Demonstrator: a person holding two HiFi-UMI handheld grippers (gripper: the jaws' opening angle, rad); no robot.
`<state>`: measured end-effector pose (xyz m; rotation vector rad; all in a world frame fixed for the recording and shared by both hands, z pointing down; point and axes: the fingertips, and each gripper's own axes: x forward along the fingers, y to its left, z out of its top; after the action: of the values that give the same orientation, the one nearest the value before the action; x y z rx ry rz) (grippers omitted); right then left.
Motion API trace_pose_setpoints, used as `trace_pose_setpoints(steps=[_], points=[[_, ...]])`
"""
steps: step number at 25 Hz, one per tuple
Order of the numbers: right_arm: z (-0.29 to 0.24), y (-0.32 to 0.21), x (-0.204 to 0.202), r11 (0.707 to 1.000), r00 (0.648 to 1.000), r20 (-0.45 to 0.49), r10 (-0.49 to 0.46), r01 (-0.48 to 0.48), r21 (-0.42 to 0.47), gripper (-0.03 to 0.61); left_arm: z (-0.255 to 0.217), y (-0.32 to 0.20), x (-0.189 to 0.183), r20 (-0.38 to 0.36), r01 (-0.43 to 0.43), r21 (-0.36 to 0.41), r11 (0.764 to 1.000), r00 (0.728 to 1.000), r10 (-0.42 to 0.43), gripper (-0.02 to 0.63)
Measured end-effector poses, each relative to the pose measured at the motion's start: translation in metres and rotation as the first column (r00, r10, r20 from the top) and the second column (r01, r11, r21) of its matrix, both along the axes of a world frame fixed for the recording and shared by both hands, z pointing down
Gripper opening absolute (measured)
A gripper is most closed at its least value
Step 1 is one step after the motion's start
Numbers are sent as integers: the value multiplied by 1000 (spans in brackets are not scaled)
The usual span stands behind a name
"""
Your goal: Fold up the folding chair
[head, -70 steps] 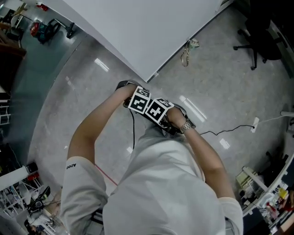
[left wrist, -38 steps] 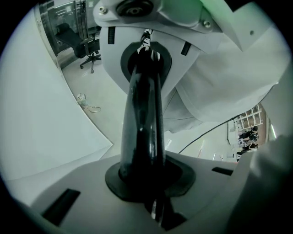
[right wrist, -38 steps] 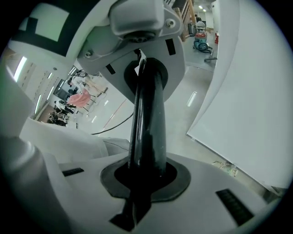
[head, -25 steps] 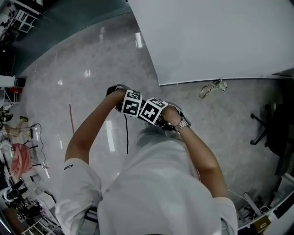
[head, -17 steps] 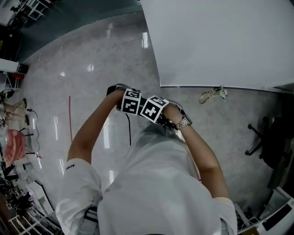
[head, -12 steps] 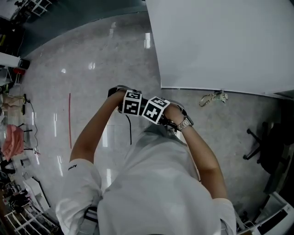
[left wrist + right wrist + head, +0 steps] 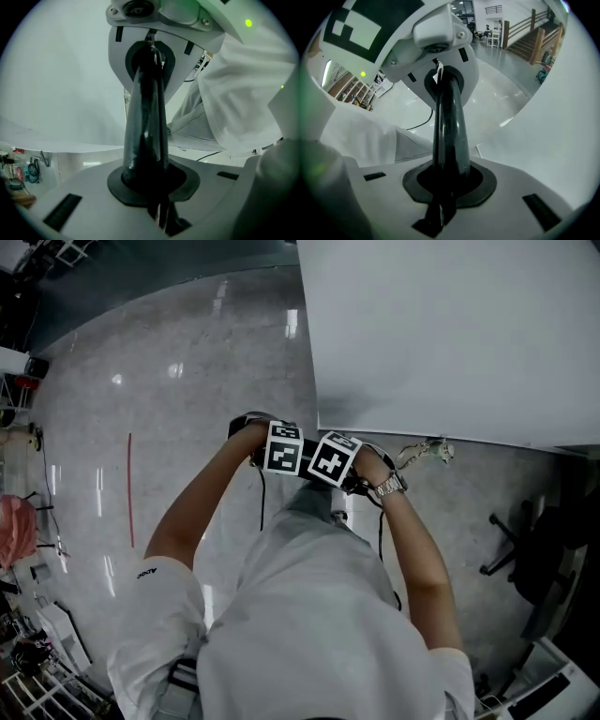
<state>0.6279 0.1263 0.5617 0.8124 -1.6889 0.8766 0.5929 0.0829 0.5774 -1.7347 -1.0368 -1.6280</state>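
No folding chair shows in any view. In the head view the person's hands hold both grippers close together in front of the chest, marker cubes side by side: left gripper [image 7: 284, 448], right gripper [image 7: 333, 463]. Their jaws point down and are hidden under the cubes and hands. In the left gripper view the left gripper [image 7: 149, 51] has its black jaws pressed together with nothing between them, the tips against the other gripper's white housing. The right gripper view shows the right gripper [image 7: 444, 79] the same way, jaws together and empty.
A large white panel [image 7: 450, 334] fills the upper right, its corner just beyond the hands. A tangled strap [image 7: 424, 451] lies at its edge. A black office chair [image 7: 525, 554] stands at the right. A red line [image 7: 129, 488] runs along the polished floor, with clutter [image 7: 19, 521] at the left.
The person has turned, so the floor and white panel have swung round in the head view. Both hands shifted a little right together. The grippers stay side by side with their jaws together.
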Motion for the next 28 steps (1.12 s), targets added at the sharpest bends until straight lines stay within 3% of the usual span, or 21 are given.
trace_pose_setpoints(steps=[4, 9, 12, 18, 22, 28], points=[[2, -17, 24, 999, 999, -40, -20, 22, 37, 78, 4, -15, 15, -3, 36, -11, 999, 999, -36, 55], [-12, -22, 76, 993, 996, -53, 70, -65, 100, 202, 7, -32, 39, 16, 52, -24, 998, 999, -52, 57], [-18, -25, 95, 986, 991, -55, 119, -112, 123, 213, 8, -40, 48, 22, 64, -32, 997, 998, -64, 57], [-34, -41, 130, 968, 971, -165, 174, -138, 209, 221, 14, -66, 68, 15, 108, -38, 993, 994, -107, 61], [-66, -41, 168, 927, 934, -198, 298, -234, 292, 219, 20, -84, 86, 27, 120, -42, 992, 993, -119, 63], [-92, -35, 201, 833, 864, -125, 488, -418, 361, 217, 18, -98, 99, 23, 116, -38, 992, 993, -115, 67]])
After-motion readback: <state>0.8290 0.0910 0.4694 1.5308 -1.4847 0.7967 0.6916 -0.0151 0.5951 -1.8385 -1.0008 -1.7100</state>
